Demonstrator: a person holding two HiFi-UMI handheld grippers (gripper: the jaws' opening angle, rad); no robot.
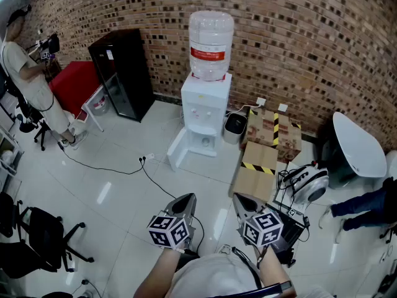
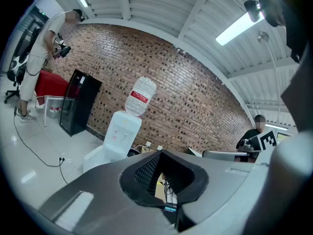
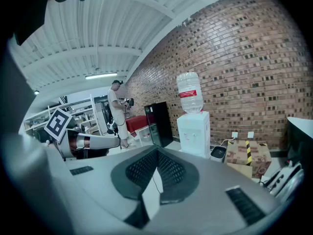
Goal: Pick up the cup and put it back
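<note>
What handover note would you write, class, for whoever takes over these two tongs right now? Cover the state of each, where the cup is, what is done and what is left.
Left tongs: shut, nothing between them.
Right tongs: shut, nothing between them, side by side with the left.
Both point toward the water dispenser at the brick wall, with open floor between.
Cup: not made out in any view; I would check around the dispenser first.
Done: nothing that shows.
Left: find the cup, pick it up, put it back.
</note>
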